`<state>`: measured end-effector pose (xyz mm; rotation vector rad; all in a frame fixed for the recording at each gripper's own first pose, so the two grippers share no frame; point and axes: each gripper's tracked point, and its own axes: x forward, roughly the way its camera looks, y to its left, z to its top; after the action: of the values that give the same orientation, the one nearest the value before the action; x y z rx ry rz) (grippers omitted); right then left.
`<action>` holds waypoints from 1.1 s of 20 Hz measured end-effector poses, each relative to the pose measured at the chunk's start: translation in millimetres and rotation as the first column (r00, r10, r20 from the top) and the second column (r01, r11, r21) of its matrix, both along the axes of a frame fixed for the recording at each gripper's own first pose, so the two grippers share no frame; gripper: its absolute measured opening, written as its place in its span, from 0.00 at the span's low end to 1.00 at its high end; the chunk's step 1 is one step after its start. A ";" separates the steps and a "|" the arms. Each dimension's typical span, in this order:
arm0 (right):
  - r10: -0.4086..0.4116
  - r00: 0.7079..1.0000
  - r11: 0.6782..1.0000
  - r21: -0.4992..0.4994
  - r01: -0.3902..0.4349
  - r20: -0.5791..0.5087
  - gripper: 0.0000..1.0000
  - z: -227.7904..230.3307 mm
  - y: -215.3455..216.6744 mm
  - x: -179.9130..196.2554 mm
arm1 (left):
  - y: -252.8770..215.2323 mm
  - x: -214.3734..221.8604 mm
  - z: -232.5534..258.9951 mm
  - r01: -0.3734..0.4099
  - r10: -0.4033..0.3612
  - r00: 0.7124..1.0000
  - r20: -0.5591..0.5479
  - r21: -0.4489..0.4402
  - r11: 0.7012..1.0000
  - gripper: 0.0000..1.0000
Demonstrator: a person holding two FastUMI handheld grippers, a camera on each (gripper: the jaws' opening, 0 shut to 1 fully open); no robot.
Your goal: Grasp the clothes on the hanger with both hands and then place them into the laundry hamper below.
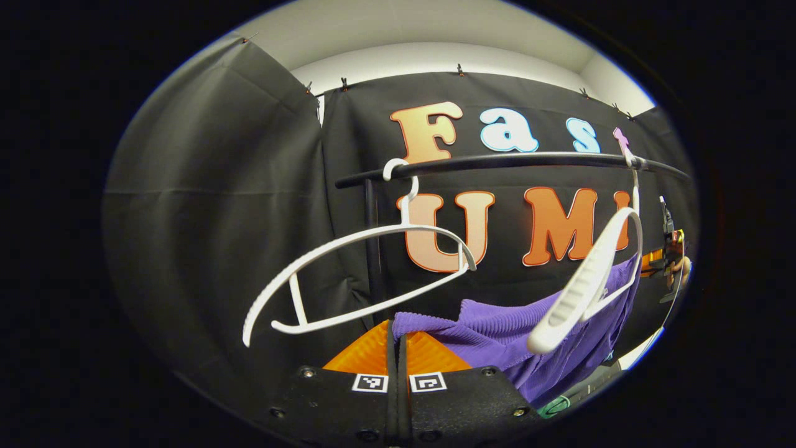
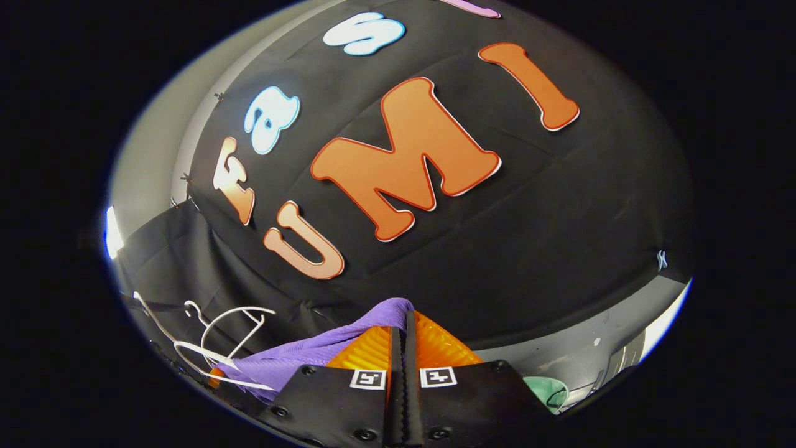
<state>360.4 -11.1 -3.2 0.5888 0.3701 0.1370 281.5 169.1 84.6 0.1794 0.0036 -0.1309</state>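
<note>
A purple ribbed garment (image 1: 510, 336) stretches between my two grippers, below a black rail (image 1: 497, 162). My left gripper (image 1: 396, 330) is shut on one end of it. At the far right my right gripper (image 1: 659, 258), held by a hand (image 1: 684, 269), holds the other end. In the right gripper view my right gripper (image 2: 407, 320) is shut on the purple garment (image 2: 292, 358), which trails off to the left. A tilted white hanger (image 1: 587, 283) hangs from the rail in front of the cloth. I cannot tell if the cloth still rests on it.
A bare white hanger (image 1: 367, 239) hangs on the rail's left end, beside a black upright post (image 1: 371, 249). Both hangers (image 2: 217, 339) appear low left in the right gripper view. A green container edge (image 1: 555, 406) (image 2: 547, 392) sits low down. The black cloth wall is close behind.
</note>
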 end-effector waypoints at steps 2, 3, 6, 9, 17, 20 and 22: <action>-0.016 1.000 1.000 -0.007 0.016 -0.026 0.07 -16.7 -7.1 -7.3 | -4.3 4.9 -19.3 0.005 -0.006 0.999 -0.037 -0.017 1.000 0.00; -0.025 0.999 1.000 -0.012 0.024 -0.038 0.07 -25.0 -9.5 -12.1 | -5.2 5.2 -28.6 0.008 -0.009 0.999 -0.051 -0.024 1.000 0.00; -0.045 0.997 0.999 -0.019 0.044 -0.065 0.07 -43.8 -16.8 -28.5 | -5.3 -1.2 -53.2 0.005 -0.008 0.996 -0.092 -0.026 1.000 0.00; -0.072 0.992 0.997 -0.024 0.070 -0.102 0.06 -64.6 -24.1 -41.6 | -13.1 -8.4 -70.8 0.026 -0.031 0.993 -0.118 -0.047 0.999 0.00; -0.078 0.987 0.996 -0.049 0.072 -0.141 0.06 -106.7 -5.4 -100.2 | -57.0 -34.7 -120.3 0.113 -0.125 0.966 -0.228 -0.062 0.992 0.00; -0.075 0.986 0.997 -0.034 0.071 -0.149 0.07 -114.7 5.5 -118.6 | -80.2 -44.1 -129.4 0.154 -0.167 0.956 -0.239 -0.073 0.985 0.00; -0.073 0.986 0.997 -0.034 0.069 -0.148 0.07 -115.0 10.1 -126.0 | -95.9 -44.5 -132.8 0.181 -0.195 0.949 -0.247 -0.080 0.980 0.00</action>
<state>234.4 -1.0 -118.1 0.5847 0.4951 0.0192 236.9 73.2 -48.1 0.1046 0.2393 -0.3438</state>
